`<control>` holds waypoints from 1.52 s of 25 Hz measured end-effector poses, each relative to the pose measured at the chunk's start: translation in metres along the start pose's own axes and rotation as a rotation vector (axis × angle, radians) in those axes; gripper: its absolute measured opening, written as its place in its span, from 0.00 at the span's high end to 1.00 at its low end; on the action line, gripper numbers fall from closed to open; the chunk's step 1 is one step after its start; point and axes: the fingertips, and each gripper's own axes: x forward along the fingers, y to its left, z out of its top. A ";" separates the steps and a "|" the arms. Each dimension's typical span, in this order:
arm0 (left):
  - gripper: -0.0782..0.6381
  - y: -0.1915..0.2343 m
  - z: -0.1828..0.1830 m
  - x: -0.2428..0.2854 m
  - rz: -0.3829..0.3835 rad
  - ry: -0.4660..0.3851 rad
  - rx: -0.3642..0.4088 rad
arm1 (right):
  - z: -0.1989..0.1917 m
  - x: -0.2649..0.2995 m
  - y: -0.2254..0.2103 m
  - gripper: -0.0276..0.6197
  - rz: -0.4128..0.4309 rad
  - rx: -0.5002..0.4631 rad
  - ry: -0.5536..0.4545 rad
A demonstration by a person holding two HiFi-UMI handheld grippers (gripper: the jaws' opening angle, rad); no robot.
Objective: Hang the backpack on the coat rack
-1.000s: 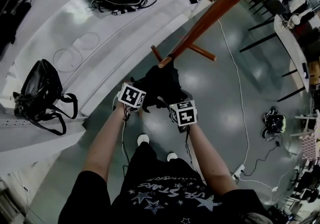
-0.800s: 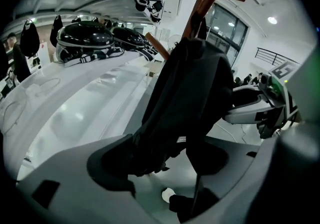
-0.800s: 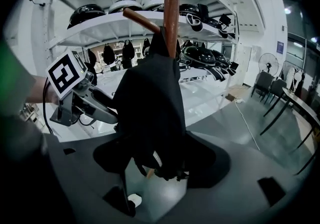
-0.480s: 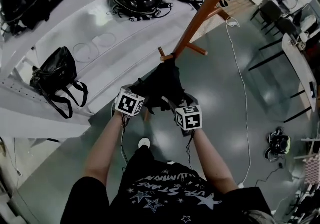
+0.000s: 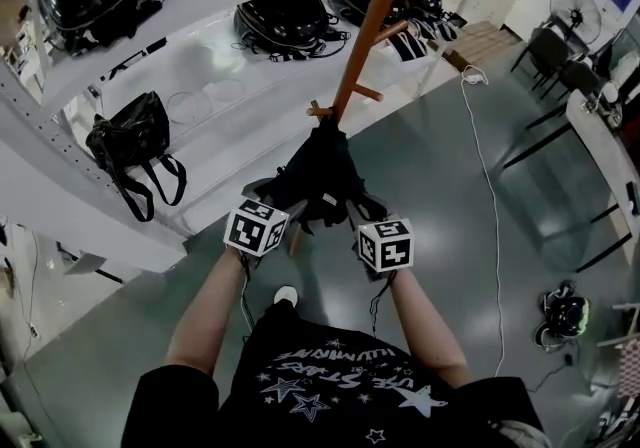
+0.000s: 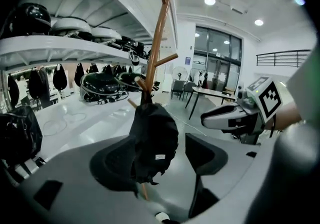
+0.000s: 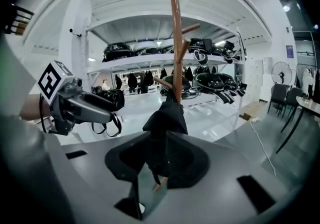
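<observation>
A black backpack (image 5: 320, 174) hangs from a low peg of the brown wooden coat rack (image 5: 366, 26), just ahead of both grippers. My left gripper (image 5: 285, 204) stands open. In the left gripper view the backpack (image 6: 154, 140) hangs beyond the left gripper (image 6: 165, 158), overlapping its left pad. My right gripper (image 5: 358, 208) is closing. In the right gripper view a narrow gap shows low between the pads of the right gripper (image 7: 157, 160). The backpack (image 7: 165, 118) hangs in line with that gap and hides its upper part. I see no pad pressing on the fabric.
White shelving (image 5: 200, 86) runs along the left and back, with a black handbag (image 5: 135, 141) and several black bags (image 5: 285, 16) on it. A white cable (image 5: 490, 206) trails over the grey floor. Chairs and a table (image 5: 590, 106) stand at the right.
The view has lifted and shows more of the shelves and pole. Both grippers have risen and drawn slightly back from the backpack, which stays hanging on the peg.
</observation>
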 end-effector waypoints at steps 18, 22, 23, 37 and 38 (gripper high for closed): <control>0.85 -0.157 -0.044 -0.117 0.277 -0.115 -0.066 | -0.050 -0.172 0.024 0.94 0.237 -0.133 -0.127; 0.85 -0.186 -0.077 -0.121 0.249 -0.052 -0.082 | -0.065 -0.191 0.037 0.94 0.260 -0.145 -0.119; 0.85 -0.192 -0.086 -0.120 0.236 -0.032 -0.081 | -0.068 -0.193 0.039 0.94 0.263 -0.145 -0.116; 0.85 -0.246 -0.155 -0.181 0.163 -0.040 -0.179 | -0.109 -0.236 0.091 0.94 0.234 -0.162 -0.066; 0.85 -0.248 -0.160 -0.191 0.163 -0.040 -0.184 | -0.110 -0.243 0.098 0.94 0.229 -0.163 -0.066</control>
